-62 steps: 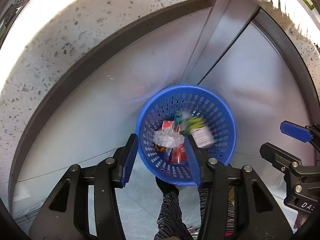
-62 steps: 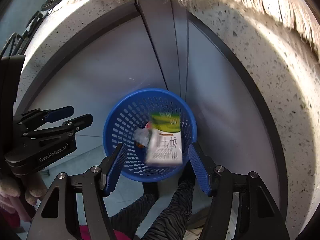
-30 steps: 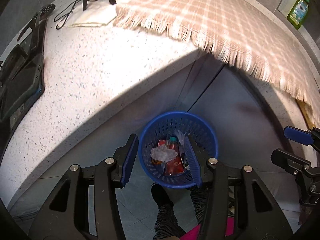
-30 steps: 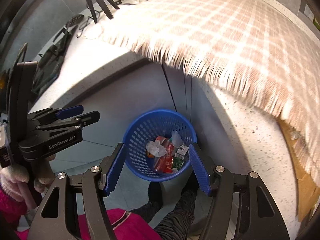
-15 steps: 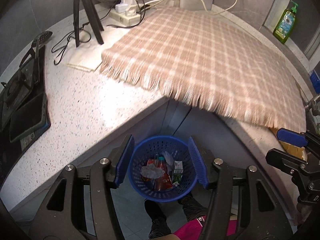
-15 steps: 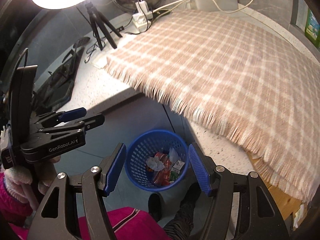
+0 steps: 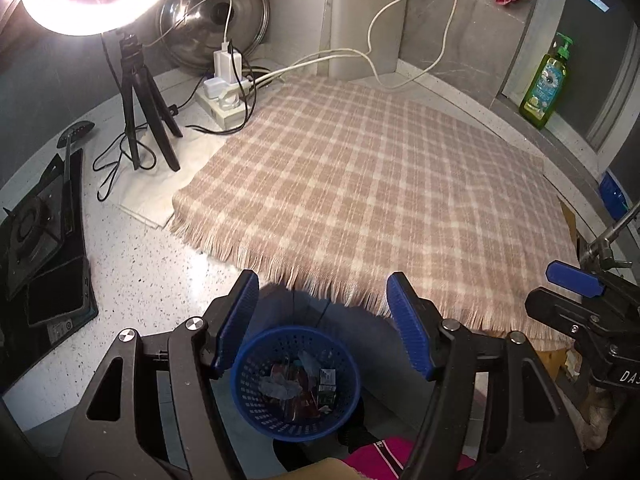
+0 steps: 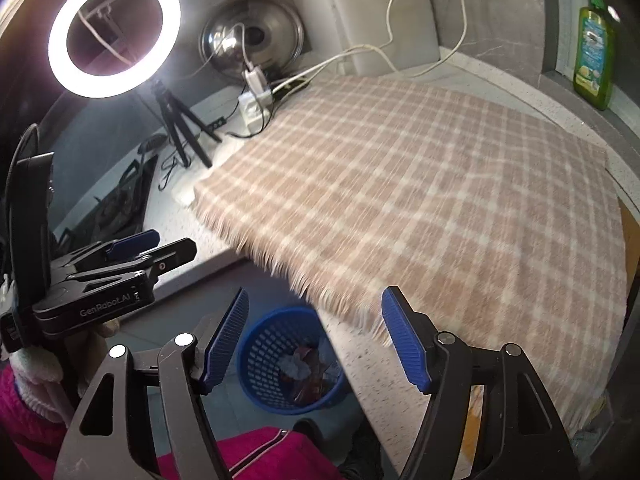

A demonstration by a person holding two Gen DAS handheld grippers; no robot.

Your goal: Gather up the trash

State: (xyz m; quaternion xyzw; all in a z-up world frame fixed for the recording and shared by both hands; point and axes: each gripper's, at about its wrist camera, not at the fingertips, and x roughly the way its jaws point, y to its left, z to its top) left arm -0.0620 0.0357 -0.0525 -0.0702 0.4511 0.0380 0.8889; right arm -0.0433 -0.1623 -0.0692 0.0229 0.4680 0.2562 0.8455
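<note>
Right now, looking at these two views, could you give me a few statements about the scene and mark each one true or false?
1. The round blue plastic basket holds trash. True.
2. The beige checked fringed cloth has litter lying on it. False: nothing lies on it.
3. The left hand-held gripper grips a wrapper. False: its jaws are opening, with nothing between them.
4. The glowing white ring light stands on a black tripod. True.
5. The green soap bottle is in the basket. False: it stands on a ledge beyond the cloth.
</note>
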